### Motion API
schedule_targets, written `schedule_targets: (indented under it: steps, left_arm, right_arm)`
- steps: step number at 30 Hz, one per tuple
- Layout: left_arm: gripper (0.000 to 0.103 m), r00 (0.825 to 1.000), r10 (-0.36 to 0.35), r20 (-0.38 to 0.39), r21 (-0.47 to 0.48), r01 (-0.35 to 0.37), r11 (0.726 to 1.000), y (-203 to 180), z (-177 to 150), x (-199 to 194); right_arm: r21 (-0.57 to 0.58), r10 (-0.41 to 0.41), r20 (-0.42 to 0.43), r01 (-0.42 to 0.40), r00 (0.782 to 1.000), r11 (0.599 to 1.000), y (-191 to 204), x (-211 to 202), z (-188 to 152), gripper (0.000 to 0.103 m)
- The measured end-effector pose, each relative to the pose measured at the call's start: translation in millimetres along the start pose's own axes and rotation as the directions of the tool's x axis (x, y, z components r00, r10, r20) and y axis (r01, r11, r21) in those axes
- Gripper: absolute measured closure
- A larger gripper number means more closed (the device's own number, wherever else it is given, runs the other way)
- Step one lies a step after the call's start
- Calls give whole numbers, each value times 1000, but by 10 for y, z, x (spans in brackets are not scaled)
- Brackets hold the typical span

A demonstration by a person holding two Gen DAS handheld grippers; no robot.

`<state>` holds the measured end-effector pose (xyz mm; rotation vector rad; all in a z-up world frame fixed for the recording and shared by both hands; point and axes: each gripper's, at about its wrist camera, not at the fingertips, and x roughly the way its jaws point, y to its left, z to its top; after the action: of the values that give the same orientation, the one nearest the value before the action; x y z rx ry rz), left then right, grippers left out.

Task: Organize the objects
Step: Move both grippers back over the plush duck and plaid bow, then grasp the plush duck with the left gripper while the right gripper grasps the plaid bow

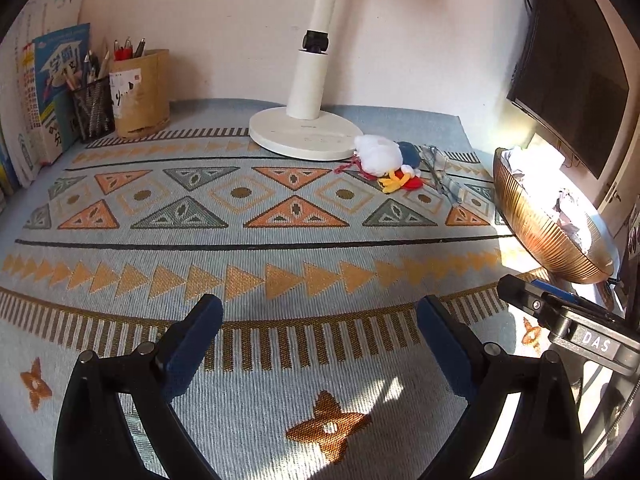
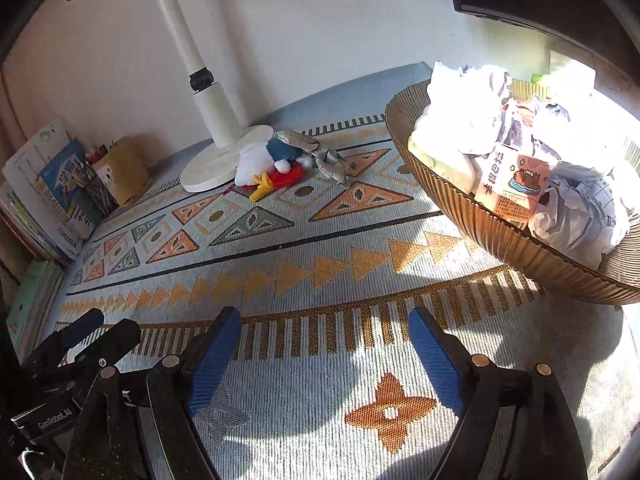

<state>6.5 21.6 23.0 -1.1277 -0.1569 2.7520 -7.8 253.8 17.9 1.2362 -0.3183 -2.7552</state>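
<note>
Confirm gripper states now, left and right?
Left gripper: open, holding nothing, over the patterned cloth.
Right gripper: open, holding nothing.

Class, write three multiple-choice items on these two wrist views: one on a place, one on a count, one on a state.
1. The plush duck lies:
A. in the bowl
B. against the lamp base
C. among the books

2. Pen holders by the books:
A. one
B. two
C. four

3. The grippers are:
A. both open, empty
B. both shut
C. holding paper

Key: 1 B, it touches the base; 2 B, mesh cup and tan cup; 3 A, left gripper and right gripper gape over bare cloth.
</note>
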Motion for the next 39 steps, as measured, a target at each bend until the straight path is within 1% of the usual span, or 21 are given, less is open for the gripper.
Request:
schedule_targets:
  steps: [8,9,11,12,14,16,17,20,22,25,27,28,29,30,31,32,33,34,35,37,39]
  left_arm:
    - [5,1000,-5,-21,26,5,1000,-40,-2,31]
    - [5,998,-31,-52,57,34,998,-80,11,65]
    - [5,982,-127,-141,151,148,977,-178,65,157]
    - [6,981,-118,-152,228,151,962,-253,121,179]
    - [6,996,-49,-71,387,73,919,-378,295,174]
    - [5,999,-35,18,521,20,853,-471,524,222]
    - [5,999,-40,35,561,13,828,-492,633,289]
    - [5,996,-91,-27,642,87,761,-526,918,600]
    - [5,993,-107,-40,689,105,717,-577,1054,803]
    - [6,994,-112,-22,766,88,637,-701,1184,1086]
    - [6,993,-117,2,822,65,565,-803,1209,1250]
    - [6,992,-127,-22,839,87,537,-851,1225,1336]
    - [7,987,-149,-61,844,130,519,-889,1242,1406]
    - [11,981,-171,-88,847,164,506,-926,1262,1460]
    - [16,975,-196,-103,845,190,500,-960,1288,1502]
    - [19,967,-222,-126,838,223,498,-984,1315,1543]
    - [31,959,-241,-150,830,255,495,-1002,1333,1581]
    - [45,949,-258,-182,822,291,490,-1009,1337,1606]
    - [45,943,-269,-193,813,308,494,-999,1343,1616]
    - [47,939,-283,-195,798,319,511,-943,1352,1600]
    - [50,935,-288,-206,768,337,545,-865,1367,1562]
  right_arm:
    - [24,-24,-31,24,999,999,-27,69,38,18]
    - [35,-24,-40,25,999,999,-35,97,66,18]
    - [98,12,-58,-6,998,995,-46,164,152,18]
    - [151,53,-61,-44,997,988,-47,198,206,18]
    - [231,57,-60,-42,997,972,-3,278,349,18]
    - [269,35,-42,-22,999,963,64,382,517,18]
    - [281,25,-19,-19,999,959,98,432,598,18]
    - [330,-4,78,-22,997,944,129,535,785,18]
    - [347,-53,124,6,991,938,124,599,902,18]
    - [388,-23,103,-19,994,921,46,840,1033,18]
    - [406,1,96,-40,995,913,4,973,1069,18]
    - [412,6,101,-47,995,910,-16,1013,1083,18]
    - [414,14,107,-57,994,908,-35,1037,1098,18]
    - [415,26,112,-71,993,907,-50,1040,1119,21]
    - [417,47,115,-91,992,904,-68,1046,1132,32]
    - [418,56,100,-93,993,904,-83,1076,1138,38]
    - [419,45,87,-78,995,905,-92,1095,1142,50]
    - [422,38,86,-71,996,904,-101,1091,1147,54]
    - [429,45,88,-79,995,900,-120,1090,1149,57]
    - [450,98,70,-119,993,885,-170,1147,1142,92]
    - [441,118,81,-142,990,886,-161,1137,1142,93]
